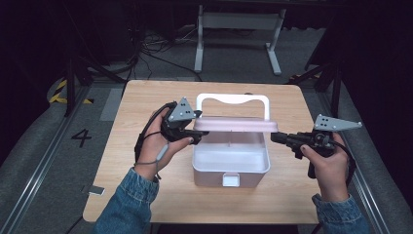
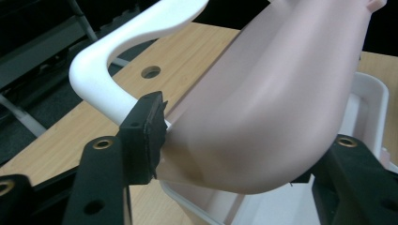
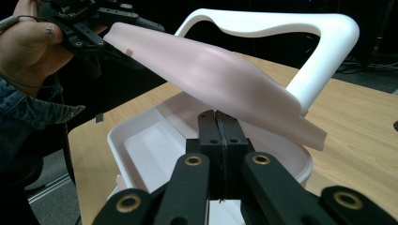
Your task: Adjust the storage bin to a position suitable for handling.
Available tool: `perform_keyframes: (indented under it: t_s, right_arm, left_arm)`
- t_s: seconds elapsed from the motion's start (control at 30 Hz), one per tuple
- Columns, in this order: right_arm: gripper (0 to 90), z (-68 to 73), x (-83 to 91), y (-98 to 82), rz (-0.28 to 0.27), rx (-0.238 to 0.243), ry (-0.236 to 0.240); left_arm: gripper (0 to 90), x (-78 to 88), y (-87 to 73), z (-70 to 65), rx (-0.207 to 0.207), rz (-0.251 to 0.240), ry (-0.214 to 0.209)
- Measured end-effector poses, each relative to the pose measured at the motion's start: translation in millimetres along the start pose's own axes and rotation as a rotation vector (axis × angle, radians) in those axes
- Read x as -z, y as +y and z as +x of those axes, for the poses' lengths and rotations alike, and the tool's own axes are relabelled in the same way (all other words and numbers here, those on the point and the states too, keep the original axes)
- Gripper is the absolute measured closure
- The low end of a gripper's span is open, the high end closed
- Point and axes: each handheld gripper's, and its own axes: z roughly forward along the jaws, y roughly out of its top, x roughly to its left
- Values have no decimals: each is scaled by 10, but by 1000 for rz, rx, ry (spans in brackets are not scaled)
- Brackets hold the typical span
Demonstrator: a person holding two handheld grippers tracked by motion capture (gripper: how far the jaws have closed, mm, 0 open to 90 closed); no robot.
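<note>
Left gripper (image 1: 198, 132) grips pink lid (image 1: 238, 125) — raised.

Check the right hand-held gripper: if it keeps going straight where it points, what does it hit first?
Probably the lid: the right hand-held gripper, shut, points at the raised pink lid's near edge above the open box. Depth is unclear; it could slip just beneath.

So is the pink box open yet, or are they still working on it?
Partly. The lid is already lifted off the box, so the inside shows and looks empty. In hand: the left gripper is clamped on the lid's edge, holding it up. The right gripper is shut and holds nothing. Left to do: the lid hangs halfway, neither fully back nor closed.
</note>
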Motion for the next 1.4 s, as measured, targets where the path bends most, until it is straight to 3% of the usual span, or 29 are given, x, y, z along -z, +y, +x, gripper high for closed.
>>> perform_keyframes:
  t_s: [0.1,0.3,0.57,0.73,0.9,1.1,1.4]
  right_arm:
    - [869,0,42,1,-21,-15,-3]
    - [815,17,113,-19,-30,-17,-20]
    - [808,-19,235,-92,-20,-21,-48]
    - [805,-62,295,-111,-26,-30,-49]
    - [806,-102,293,-130,-22,-34,-49]
    - [807,-128,262,-149,-17,-39,-47]
    - [806,-152,235,-171,-5,-45,-39]
  left_arm:
    - [495,2,13,6,8,-19,8]
    - [511,-5,24,52,33,-36,2]
    - [563,-21,79,160,61,-40,2]
    - [595,-41,91,255,96,-64,-23]
    - [621,-74,71,365,136,-96,-54]
    - [651,-137,65,471,190,-118,-58]
    - [685,-240,110,588,199,-115,-25]
